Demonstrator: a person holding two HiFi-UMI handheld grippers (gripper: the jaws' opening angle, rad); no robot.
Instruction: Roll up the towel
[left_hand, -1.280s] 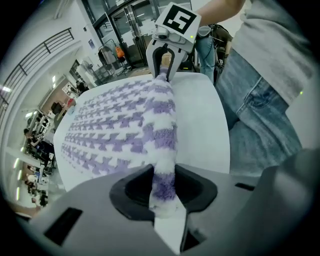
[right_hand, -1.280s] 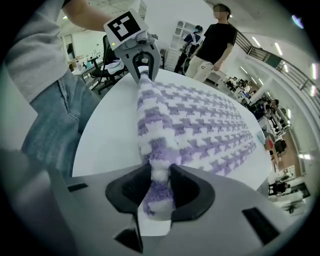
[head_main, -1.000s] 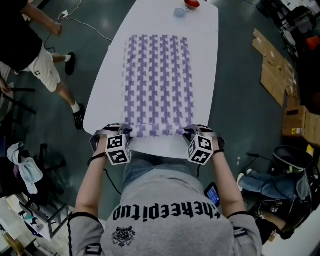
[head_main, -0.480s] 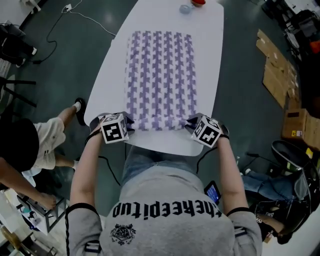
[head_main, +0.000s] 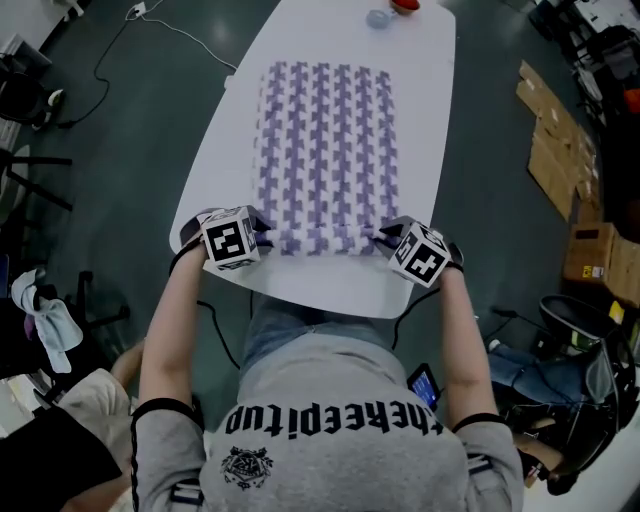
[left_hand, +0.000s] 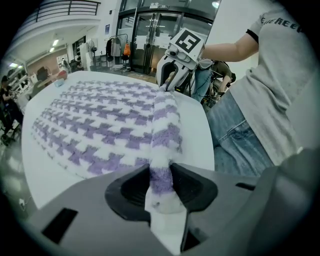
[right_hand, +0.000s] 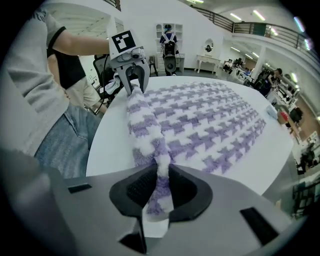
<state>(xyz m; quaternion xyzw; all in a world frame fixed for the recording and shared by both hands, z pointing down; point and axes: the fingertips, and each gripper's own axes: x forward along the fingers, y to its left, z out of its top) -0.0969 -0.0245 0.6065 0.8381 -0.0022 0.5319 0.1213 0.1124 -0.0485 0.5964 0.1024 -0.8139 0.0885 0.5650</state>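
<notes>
Towel: purple-white check, flat on white table. Long axis runs straight away from person, far short end toward table's far end. Near short end raised into bunched ridge across towel's width, near table's front edge.

Left tongs clamped on ridge's left corner. Jaws just eased slightly wider, fabric pinched between pads. Right tongs clamped on ridge's right corner.

Both point steeply down, marker cubes up. Forearms reach forward side by side, one at each towel edge.
</notes>
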